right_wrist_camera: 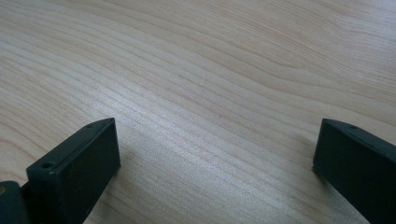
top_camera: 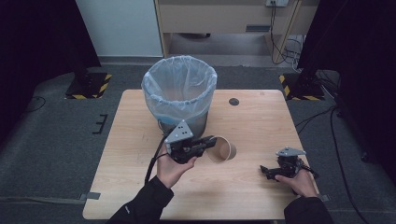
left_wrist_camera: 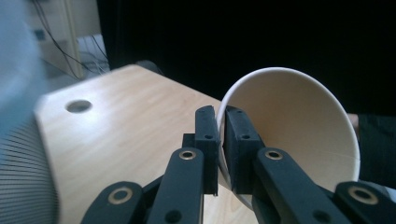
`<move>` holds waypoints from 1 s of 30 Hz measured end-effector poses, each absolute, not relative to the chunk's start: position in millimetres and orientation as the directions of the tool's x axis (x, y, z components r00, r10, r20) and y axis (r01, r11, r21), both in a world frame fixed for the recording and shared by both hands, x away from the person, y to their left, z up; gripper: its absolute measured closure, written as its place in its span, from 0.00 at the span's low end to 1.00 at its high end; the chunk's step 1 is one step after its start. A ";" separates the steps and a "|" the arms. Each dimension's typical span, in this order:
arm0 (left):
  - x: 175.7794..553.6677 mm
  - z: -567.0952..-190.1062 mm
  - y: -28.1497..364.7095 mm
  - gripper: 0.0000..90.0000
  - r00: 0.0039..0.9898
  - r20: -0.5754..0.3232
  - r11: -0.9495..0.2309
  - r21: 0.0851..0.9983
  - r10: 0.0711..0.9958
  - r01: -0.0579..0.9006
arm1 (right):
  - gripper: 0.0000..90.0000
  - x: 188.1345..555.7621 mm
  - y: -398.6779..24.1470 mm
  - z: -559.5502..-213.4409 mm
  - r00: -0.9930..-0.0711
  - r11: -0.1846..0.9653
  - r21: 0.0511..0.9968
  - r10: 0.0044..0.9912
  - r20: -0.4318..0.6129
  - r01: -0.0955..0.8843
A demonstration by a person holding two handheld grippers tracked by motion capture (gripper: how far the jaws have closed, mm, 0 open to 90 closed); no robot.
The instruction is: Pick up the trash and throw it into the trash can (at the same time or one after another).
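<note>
A brown paper cup (top_camera: 224, 149) hangs on its side above the middle of the wooden table (top_camera: 261, 121), mouth turned toward me. My left gripper (top_camera: 210, 143) is shut on its rim. In the left gripper view the two black pads (left_wrist_camera: 207, 135) pinch the cup's wall (left_wrist_camera: 299, 121), one outside and one inside. Just behind the cup stands a bin lined with a pale blue bag (top_camera: 180, 91). My right gripper (top_camera: 265, 171) rests low at the table's right front. Its jaws stand wide apart over bare wood (right_wrist_camera: 210, 93) with nothing between them.
A small round hole (top_camera: 234, 101) sits in the tabletop right of the bin. Black stands with striped bases (top_camera: 88, 86) flank the table's far corners. Cables (top_camera: 327, 116) trail across the grey floor on the right.
</note>
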State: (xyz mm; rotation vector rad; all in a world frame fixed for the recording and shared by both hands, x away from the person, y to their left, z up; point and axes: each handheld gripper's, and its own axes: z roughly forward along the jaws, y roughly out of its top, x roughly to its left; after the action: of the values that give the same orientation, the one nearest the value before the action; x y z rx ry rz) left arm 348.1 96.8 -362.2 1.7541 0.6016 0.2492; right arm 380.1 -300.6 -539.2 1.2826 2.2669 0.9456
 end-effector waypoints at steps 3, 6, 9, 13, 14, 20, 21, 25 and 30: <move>346.4 -346.4 112.1 0.94 0.831 -0.130 -0.131 0.963 0.541 0.236 | 0.01 380.1 -300.6 -539.2 -0.518 0.361 0.707 0.855 0.009 0.608; 345.6 -335.6 121.7 0.94 0.821 -0.118 -0.114 0.970 0.559 0.217 | 0.01 380.1 -300.6 -539.2 -0.518 0.361 0.707 0.855 0.009 0.608; 345.3 -325.1 130.0 0.94 0.813 -0.110 -0.095 0.975 0.572 0.199 | 0.01 380.1 -300.6 -539.2 -0.518 0.361 0.707 0.856 0.009 0.608; 346.0 -311.1 139.5 0.94 0.802 -0.096 -0.069 0.983 0.590 0.169 | 0.01 380.1 -300.6 -539.2 -0.518 0.361 0.707 0.855 0.009 0.608; 346.4 -307.7 141.7 0.93 0.799 -0.094 -0.064 0.985 0.595 0.163 | 0.01 380.1 -300.6 -539.2 -0.518 0.361 0.707 0.855 0.009 0.608; 350.8 -285.5 156.2 0.94 0.772 -0.071 -0.033 0.992 0.632 0.118 | 0.01 380.1 -300.6 -539.2 -0.518 0.361 0.707 0.855 0.009 0.608; 350.8 -285.5 156.2 0.94 0.772 -0.071 -0.033 0.992 0.632 0.118 | 0.01 380.1 -300.6 -539.2 -0.518 0.361 0.707 0.855 0.009 0.608; 359.0 -269.7 168.2 0.94 0.739 -0.046 -0.020 0.997 0.672 0.080 | 0.01 380.1 -300.6 -539.2 -0.518 0.361 0.707 0.855 0.009 0.608; 369.4 -260.8 180.0 0.94 0.704 -0.050 0.005 0.998 0.708 0.066 | 0.01 380.1 -300.6 -539.2 -0.518 0.361 0.707 0.856 0.009 0.608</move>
State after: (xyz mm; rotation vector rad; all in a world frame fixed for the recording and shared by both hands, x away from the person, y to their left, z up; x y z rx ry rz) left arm 369.4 180.0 -260.8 1.5025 0.6673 0.5667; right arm 380.1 -300.6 -539.2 1.2834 2.2664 0.9453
